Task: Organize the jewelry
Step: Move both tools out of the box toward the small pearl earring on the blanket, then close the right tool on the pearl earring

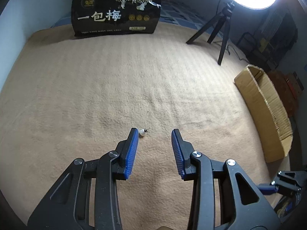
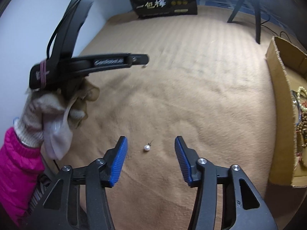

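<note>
A small pearl earring [image 1: 143,132] lies on the tan blanket, right beside the tip of the left finger of my left gripper [image 1: 155,132]. The blue pads stand apart and nothing is pressed between them. From the right wrist view the left gripper [image 2: 146,59] shows side-on, with that earring [image 2: 144,66] a blurred speck just under its tip. A second pearl earring [image 2: 146,148] rests on the blanket between the open fingers of my right gripper [image 2: 151,140], touching neither pad. The right gripper's fingers [image 1: 266,188] peek in at the lower right of the left wrist view.
An open cardboard box [image 2: 278,88] at the right edge of the blanket holds bead strings [image 2: 302,118]; the same box [image 1: 264,111] shows in the left view. A black printed bag [image 1: 115,9] and a ring-light tripod [image 1: 222,30] stand at the back. A gloved hand [image 2: 38,107] with a pink sleeve grips the left tool.
</note>
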Available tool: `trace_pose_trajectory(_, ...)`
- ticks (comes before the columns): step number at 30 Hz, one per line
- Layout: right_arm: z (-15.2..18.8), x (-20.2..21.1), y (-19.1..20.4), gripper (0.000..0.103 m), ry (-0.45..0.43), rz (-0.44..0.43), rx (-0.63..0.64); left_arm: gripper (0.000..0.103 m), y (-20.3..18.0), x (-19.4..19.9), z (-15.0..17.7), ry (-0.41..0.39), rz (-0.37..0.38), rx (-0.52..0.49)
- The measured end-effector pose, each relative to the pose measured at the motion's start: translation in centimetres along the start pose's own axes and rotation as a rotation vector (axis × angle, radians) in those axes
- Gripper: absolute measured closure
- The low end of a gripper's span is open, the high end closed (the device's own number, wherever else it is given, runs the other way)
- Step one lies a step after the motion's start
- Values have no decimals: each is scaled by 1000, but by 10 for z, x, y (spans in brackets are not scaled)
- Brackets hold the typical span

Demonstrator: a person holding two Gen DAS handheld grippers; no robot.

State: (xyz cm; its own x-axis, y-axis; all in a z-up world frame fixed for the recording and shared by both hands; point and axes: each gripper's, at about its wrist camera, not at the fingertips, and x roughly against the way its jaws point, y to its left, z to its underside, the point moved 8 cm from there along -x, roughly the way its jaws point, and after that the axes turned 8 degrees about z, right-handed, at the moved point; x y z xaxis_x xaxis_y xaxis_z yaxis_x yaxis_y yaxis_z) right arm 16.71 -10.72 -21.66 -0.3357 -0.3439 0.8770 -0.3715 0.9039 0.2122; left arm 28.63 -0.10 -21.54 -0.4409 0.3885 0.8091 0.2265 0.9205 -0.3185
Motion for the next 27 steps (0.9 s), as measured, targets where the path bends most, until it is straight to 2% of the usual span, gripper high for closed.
trace_pose_trajectory(3, 6, -8, 5, 59, 9, -6, 8, 67, 1, -8, 3, 8, -19, -29)
trace_pose_trajectory(10, 16, -22, 19, 65, 13, 39, 87, 67, 5, -15, 3, 4, -37, -58)
trace_pose_trajectory(19, 18, -35, 32, 69, 32, 33, 112, 67, 10, -27, 5, 16, -53, -72)
trace_pose_trajectory(25, 16, -43, 32, 70, 35, 33, 122, 72, 12, -30, 1, 9, -47, -69)
trace_pose_trajectory(27, 16, -45, 32, 71, 35, 37, 125, 78, 11, -32, 2, 12, -45, -71)
